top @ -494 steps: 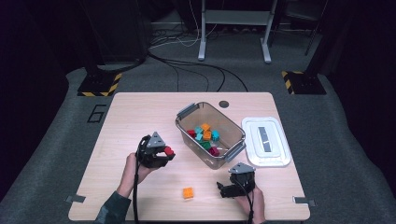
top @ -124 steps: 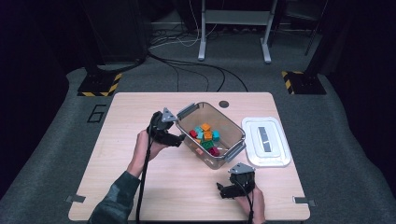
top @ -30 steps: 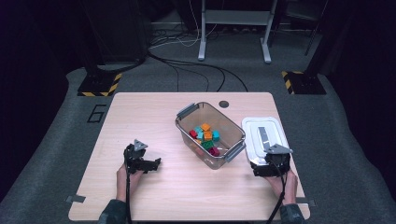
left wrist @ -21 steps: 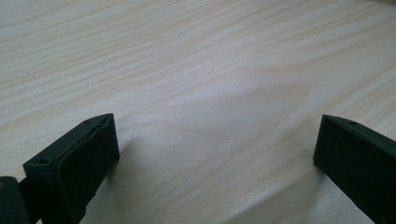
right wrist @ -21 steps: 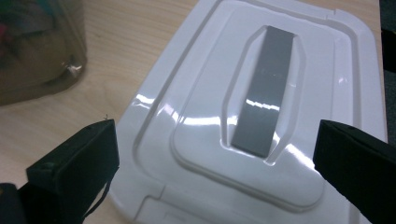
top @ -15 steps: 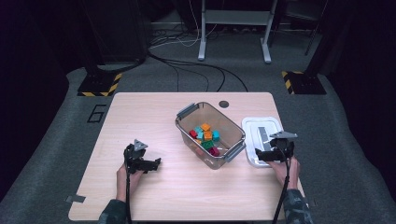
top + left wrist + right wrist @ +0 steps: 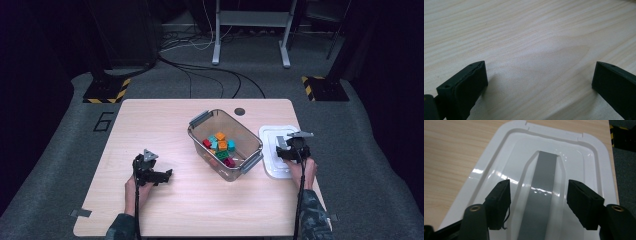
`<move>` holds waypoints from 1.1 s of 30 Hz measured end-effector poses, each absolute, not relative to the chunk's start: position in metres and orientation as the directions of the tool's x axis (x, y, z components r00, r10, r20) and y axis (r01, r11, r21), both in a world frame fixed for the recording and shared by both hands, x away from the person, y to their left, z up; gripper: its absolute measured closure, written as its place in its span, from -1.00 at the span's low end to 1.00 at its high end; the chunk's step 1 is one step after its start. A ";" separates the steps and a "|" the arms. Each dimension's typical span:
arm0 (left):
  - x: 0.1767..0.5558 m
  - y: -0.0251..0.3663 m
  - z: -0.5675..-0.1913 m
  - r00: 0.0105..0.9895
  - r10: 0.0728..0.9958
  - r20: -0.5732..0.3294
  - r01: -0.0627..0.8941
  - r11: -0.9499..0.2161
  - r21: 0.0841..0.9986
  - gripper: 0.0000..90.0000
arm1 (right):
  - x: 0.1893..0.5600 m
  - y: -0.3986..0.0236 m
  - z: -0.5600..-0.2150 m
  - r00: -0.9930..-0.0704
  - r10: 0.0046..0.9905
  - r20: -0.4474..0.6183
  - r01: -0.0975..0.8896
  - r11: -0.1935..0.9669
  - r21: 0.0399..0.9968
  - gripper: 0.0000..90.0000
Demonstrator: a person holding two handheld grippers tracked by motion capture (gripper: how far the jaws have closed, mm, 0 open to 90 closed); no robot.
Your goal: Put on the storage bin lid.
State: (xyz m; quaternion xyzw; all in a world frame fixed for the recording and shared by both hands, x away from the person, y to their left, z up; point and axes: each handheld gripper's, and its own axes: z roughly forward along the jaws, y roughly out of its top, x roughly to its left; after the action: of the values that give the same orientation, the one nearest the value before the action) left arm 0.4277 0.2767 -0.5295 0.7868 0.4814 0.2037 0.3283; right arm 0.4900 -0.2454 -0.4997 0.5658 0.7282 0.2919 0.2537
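One white lid [image 7: 499,167] lies flat on the table's right edge, just beside the clear bin [image 7: 225,145], and that lid is what the right gripper [image 7: 292,148] is working over. A grey handle strip [image 7: 541,187] runs down the lid's raised middle, and in the right gripper view the two black jaws straddle that strip, one on each side. They have just been closing, with the strip between them, but a gap shows on both sides and the pads are not yet pressing on it.

Moving to the bin: it sits open near the table's centre, with grey clips at two ends, and holds a heap of small blocks [image 7: 220,146] in orange, teal, red, green and magenta.

Out to the surface now: a pale wooden table [image 7: 165,125] with a small dark round cap near its far edge, standing on grey carpet in a dim room, with cables, a metal stand and yellow-and-black striped feet beyond.

Over at the near left, the left gripper [image 7: 155,175] rests low over bare wood, well apart from the bin, its jaws spread wide with nothing between them
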 end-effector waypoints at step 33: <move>0.428 0.276 -0.529 0.451 0.893 0.005 0.624 -0.319 0.713 -1.00 | 0.490 -0.260 -0.509 -0.253 0.967 0.023 0.664 0.156 0.732 0.47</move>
State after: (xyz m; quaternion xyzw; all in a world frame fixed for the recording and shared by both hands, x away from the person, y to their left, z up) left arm 0.4276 0.2764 -0.5295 0.7859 0.4824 0.2045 0.3284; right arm 0.4898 -0.2602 -0.5093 0.5639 0.7230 0.3225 0.2353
